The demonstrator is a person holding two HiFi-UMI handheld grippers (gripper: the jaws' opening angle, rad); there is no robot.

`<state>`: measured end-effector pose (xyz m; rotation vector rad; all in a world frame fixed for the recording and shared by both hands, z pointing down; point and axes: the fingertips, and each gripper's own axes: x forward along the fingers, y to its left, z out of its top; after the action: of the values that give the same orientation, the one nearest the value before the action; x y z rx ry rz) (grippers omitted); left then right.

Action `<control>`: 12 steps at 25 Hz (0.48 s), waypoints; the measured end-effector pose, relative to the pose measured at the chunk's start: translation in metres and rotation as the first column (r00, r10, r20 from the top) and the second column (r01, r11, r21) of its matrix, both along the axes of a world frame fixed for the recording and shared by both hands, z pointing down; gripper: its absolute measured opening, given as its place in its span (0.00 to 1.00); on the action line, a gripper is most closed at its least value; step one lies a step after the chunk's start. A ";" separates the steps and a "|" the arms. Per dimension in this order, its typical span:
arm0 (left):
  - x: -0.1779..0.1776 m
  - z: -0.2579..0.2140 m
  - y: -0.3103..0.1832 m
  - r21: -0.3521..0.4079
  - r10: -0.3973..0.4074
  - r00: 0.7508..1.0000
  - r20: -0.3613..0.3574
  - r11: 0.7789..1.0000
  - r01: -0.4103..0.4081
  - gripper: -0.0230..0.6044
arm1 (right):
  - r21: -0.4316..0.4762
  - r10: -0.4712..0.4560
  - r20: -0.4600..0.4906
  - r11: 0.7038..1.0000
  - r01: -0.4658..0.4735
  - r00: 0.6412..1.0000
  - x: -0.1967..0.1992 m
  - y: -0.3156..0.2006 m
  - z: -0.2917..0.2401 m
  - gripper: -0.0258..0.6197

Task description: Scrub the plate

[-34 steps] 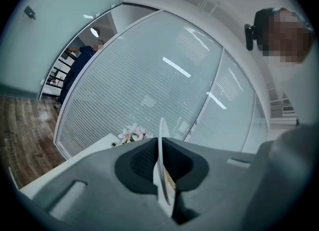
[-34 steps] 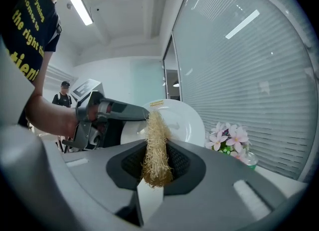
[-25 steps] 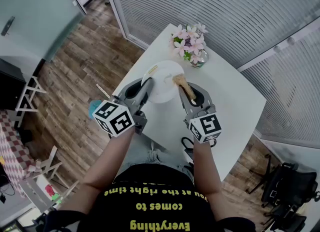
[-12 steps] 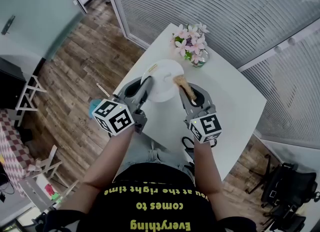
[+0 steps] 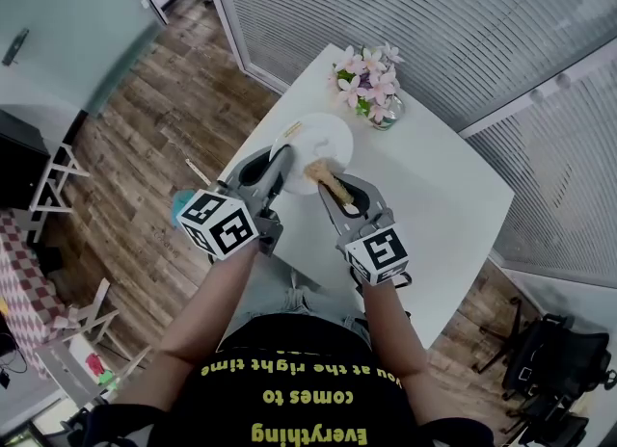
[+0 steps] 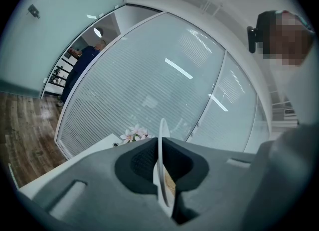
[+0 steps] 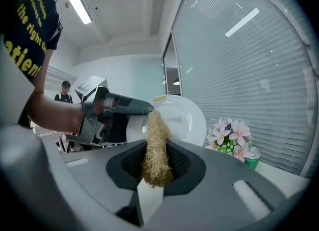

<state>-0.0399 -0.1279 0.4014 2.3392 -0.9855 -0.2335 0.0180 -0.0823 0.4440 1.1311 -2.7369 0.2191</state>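
Wood floor [image 5: 145, 118] lies left of the white table [image 5: 443, 195], where the left gripper [image 5: 278, 168] pinches the white plate [image 5: 328, 139] by its near rim. The right gripper [image 5: 330, 188] is clamped on a fibrous scrubber [image 5: 321, 175] — its tip at the plate's face. Beyond, clear of both, a glass [image 5: 384, 116] of pink flowers [image 5: 364, 77] stands before slatted glass walls [image 5: 463, 21].

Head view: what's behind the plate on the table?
A glass vase of pink flowers stands behind the plate, apart from it, on the white table. The tabletop under the plate is covered, as is the plate's near edge, by the left tongs and the scrubber.
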 end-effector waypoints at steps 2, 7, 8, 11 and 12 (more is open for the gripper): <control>0.000 0.000 0.000 0.000 -0.002 1.000 0.000 1.000 0.002 0.07 | 0.002 -0.024 0.003 1.000 0.024 1.000 -0.008 0.004 -0.001 0.13; 0.001 0.001 -0.001 -0.001 -0.006 1.000 0.002 1.000 0.006 0.07 | -0.003 -0.085 0.008 0.996 0.085 0.996 -0.023 0.013 -0.002 0.13; 0.000 0.002 -0.001 -0.001 -0.008 1.000 0.001 1.000 0.008 0.07 | -0.003 -0.097 0.011 0.995 0.097 0.995 -0.025 0.014 -0.002 0.13; 0.000 0.003 -0.003 -0.002 -0.011 1.000 -0.001 1.000 0.011 0.07 | -0.004 -0.126 0.016 0.992 0.126 0.992 -0.031 0.019 -0.002 0.13; 0.000 0.003 -0.003 -0.002 -0.010 1.000 0.000 1.000 0.010 0.07 | -0.003 -0.131 0.016 0.991 0.131 0.991 -0.032 0.020 -0.002 0.13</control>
<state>-0.0394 -0.1309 0.4043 2.3324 -0.9975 -0.2370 -0.0141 -0.0628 0.4421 0.9482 -2.8091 0.2166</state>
